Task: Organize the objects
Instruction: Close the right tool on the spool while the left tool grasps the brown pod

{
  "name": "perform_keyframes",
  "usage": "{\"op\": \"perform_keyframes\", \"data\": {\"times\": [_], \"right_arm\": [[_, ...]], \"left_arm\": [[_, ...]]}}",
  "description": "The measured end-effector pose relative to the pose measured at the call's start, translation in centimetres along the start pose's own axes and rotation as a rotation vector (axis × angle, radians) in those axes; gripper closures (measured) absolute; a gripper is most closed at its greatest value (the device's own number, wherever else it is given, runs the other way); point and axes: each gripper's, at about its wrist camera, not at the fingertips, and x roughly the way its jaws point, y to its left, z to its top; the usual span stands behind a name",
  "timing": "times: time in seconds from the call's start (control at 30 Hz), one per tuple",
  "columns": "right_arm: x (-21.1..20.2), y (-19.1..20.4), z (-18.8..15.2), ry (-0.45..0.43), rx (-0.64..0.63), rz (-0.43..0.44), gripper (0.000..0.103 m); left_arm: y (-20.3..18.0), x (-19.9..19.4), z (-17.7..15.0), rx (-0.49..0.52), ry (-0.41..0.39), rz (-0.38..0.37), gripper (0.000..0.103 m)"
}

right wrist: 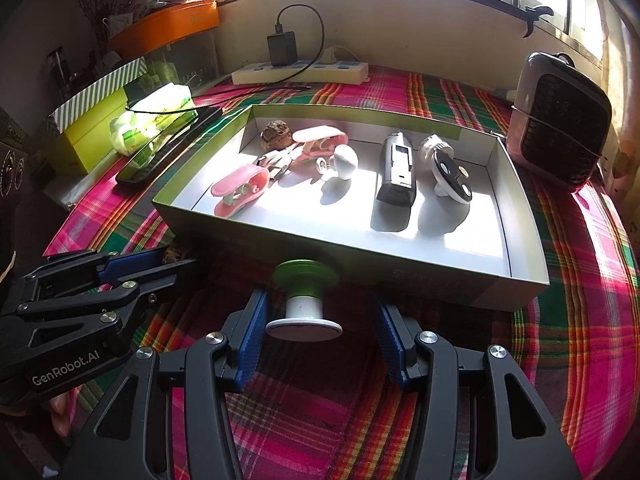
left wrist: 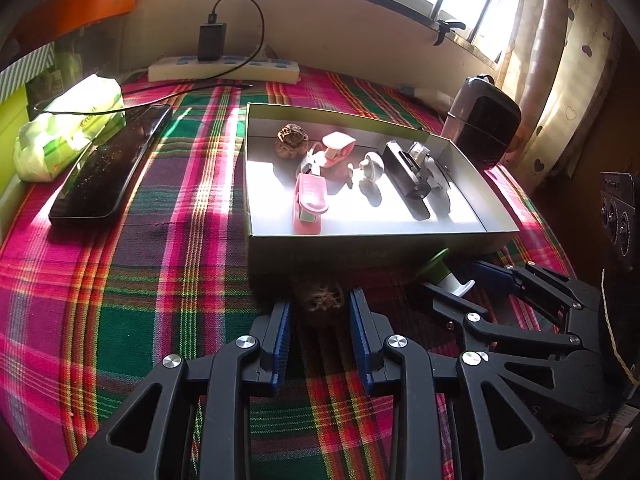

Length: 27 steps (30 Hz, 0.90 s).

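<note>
Shadow covered the strip of plaid tablecloth (left wrist: 140, 280) in front of the shallow grey box (right wrist: 400, 268), and both objects outside the box lay in it. The left gripper (left wrist: 320, 320) straddled a brown knobbly nut (left wrist: 322, 300), whose outline was hard to read in the dark; its blue pads stood on either side, and whether they pressed on it could not be told. From the right wrist view only a sliver of that nut showed behind the left gripper's fingers. The right gripper (right wrist: 320, 332) had its jaws apart around a green-capped white spool (right wrist: 304, 300), lying on the cloth with its green end against the box wall; a gap showed on the right side, while the left pad sat close to its white flange.

Inside the box, in sunlight, lay a second brown nut (right wrist: 276, 134), two pink clips (right wrist: 240, 190), a white rounded piece (right wrist: 344, 160), a black rectangular device (right wrist: 396, 172) and a white-and-black wheel-like item (right wrist: 450, 176); small parts between the clips were too tangled to name. A black fan heater (right wrist: 560, 136) stood beyond the box, partly cut off in the left view.
</note>
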Motion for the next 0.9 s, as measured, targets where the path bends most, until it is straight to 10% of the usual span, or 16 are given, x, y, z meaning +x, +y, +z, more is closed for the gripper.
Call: {"op": "perform_keyframes", "data": {"times": [0.9], "right_arm": [[-1.1,-2.4,-0.9,-0.010,0.079,-0.010,0.068]], "left_arm": [[-0.5,0.0,-0.1,0.039,0.000,0.037,0.077]]}}
